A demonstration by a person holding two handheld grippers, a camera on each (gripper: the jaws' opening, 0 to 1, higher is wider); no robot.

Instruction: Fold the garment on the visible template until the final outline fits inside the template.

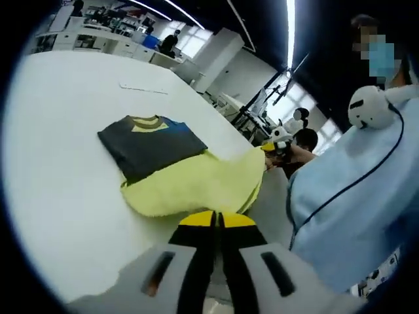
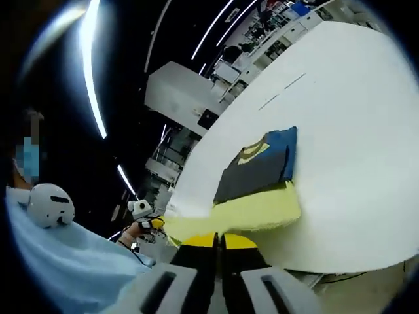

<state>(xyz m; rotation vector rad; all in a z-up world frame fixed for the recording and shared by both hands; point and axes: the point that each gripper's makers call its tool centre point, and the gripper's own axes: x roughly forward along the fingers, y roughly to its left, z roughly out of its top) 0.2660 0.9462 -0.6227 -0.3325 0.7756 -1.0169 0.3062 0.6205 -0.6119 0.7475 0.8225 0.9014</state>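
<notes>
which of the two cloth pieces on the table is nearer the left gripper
The yellow towel: it lies just beyond the left gripper, while the folded dark garment rests partly on its far side.

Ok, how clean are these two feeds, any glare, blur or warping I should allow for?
Left gripper view: even light on the table, folded garment fairly sharp, one ceiling strip blown out, edges bent by fisheye. Right gripper view: rolled hard, ceiling strips flare at left, garment soft, table bright but readable.
</notes>
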